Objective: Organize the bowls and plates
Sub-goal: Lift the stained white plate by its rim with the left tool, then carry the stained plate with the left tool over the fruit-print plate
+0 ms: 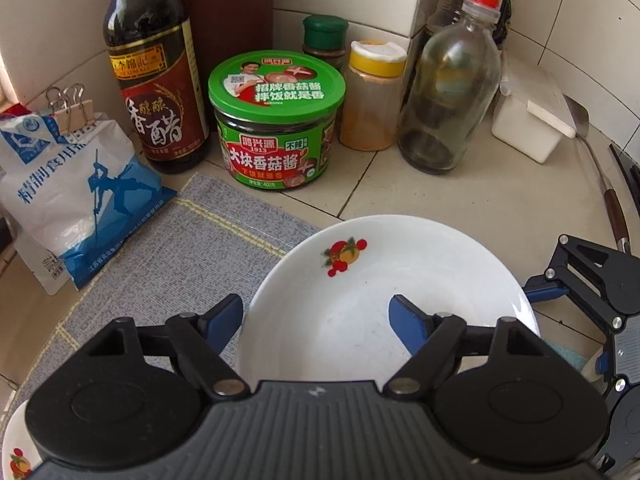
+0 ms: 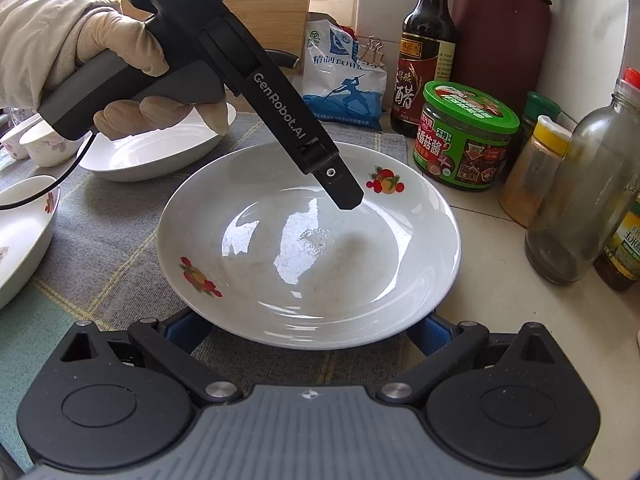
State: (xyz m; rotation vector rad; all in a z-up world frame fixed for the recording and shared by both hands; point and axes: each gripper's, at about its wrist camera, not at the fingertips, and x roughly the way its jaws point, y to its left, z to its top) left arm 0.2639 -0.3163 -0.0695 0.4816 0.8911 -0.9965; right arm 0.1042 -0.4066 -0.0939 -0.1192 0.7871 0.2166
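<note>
One plate (image 1: 360, 280) rim between left gripper (image 1: 316, 320) fingers.

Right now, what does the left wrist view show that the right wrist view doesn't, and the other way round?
Only the left wrist view: the white box and the spatula by the right wall, and the left claw open astride the plate's rim.

Only the right wrist view: the gloved hand holding the left tool, an oval dish, small cups, another dish at the left edge, and the knife holder.

Both: the fruit-print plate, grey mat, salt bag, vinegar bottle, green jar, yellow-capped shaker and glass bottle.
</note>
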